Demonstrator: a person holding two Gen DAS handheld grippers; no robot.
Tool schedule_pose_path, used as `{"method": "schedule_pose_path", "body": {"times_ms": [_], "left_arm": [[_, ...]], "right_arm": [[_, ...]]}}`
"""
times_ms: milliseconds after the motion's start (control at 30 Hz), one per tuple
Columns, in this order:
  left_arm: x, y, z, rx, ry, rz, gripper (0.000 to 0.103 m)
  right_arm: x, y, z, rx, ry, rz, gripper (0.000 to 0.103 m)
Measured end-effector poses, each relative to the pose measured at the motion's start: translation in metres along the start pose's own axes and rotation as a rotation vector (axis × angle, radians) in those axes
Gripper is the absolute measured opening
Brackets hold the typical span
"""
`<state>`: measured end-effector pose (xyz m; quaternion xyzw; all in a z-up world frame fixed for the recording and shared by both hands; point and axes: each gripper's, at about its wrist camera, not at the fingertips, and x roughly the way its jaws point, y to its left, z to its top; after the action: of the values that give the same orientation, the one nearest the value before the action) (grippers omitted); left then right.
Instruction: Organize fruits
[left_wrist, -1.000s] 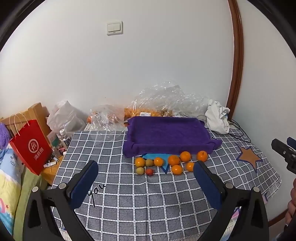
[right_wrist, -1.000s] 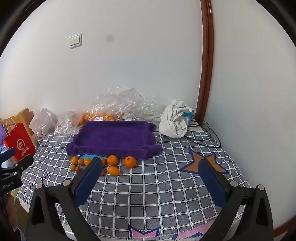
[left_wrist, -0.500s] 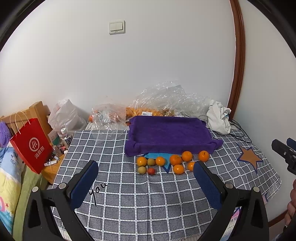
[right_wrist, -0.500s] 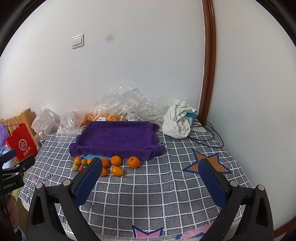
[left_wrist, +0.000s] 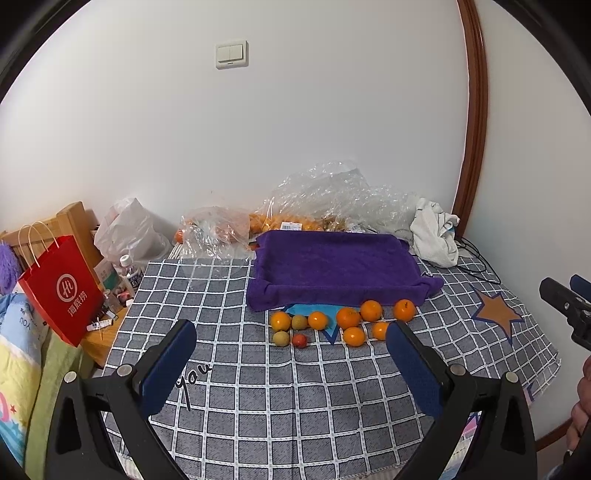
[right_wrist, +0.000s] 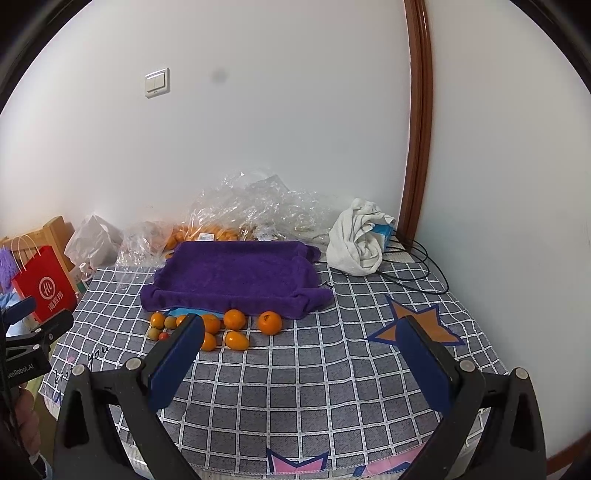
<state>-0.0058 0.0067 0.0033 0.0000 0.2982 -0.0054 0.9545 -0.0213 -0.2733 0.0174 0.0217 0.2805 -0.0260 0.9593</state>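
Note:
Several oranges (left_wrist: 371, 310) (right_wrist: 269, 322) lie in a loose row on the checked cloth, with two greenish fruits (left_wrist: 299, 322) and a small red one (left_wrist: 300, 340) at the left end. Just behind them sits a purple towel-lined tray (left_wrist: 332, 266) (right_wrist: 236, 273), with nothing in it. My left gripper (left_wrist: 291, 334) is open, held above the cloth in front of the fruit. My right gripper (right_wrist: 303, 328) is open too, further right and nearer the table's front; its left finger (right_wrist: 177, 354) hides part of the row.
Crumpled clear plastic bags (left_wrist: 332, 199) with more oranges lie behind the tray. A white cloth (right_wrist: 358, 240) and black cables (right_wrist: 417, 269) sit at the back right. A red paper bag (left_wrist: 59, 288) and bottles stand off the table's left edge.
Both grippers have moved slightly forward and lower toward the table; the fruit and tray sit a little nearer in both views. Nothing on the table has shifted.

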Motion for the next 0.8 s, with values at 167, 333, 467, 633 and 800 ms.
{"method": "schedule_pose_path", "body": {"times_ms": [167, 333, 467, 633, 800], "left_arm": [[-0.0005, -0.0011, -0.0007, 0.007, -0.002, 0.003, 0.103], [0.0005, -0.0017, -0.0008, 0.011, 0.004, 0.002, 0.103], [-0.0001, -0.0015, -0.0013, 0.009, 0.000, -0.001, 0.103], [0.0007, -0.0033, -0.0018, 0.016, 0.003, -0.001, 0.103], [0.0008, -0.0034, -0.0021, 0.015, 0.005, -0.004, 0.103]], "right_arm": [[0.0005, 0.0011, 0.0004, 0.000, 0.002, 0.002, 0.102], [0.0008, 0.0000, -0.0005, 0.001, 0.002, 0.004, 0.102], [0.0009, -0.0007, -0.0011, 0.000, -0.003, 0.005, 0.102], [0.0015, -0.0016, -0.0024, 0.002, 0.000, 0.008, 0.102], [0.0010, -0.0005, -0.0025, -0.002, 0.000, 0.004, 0.102]]}}
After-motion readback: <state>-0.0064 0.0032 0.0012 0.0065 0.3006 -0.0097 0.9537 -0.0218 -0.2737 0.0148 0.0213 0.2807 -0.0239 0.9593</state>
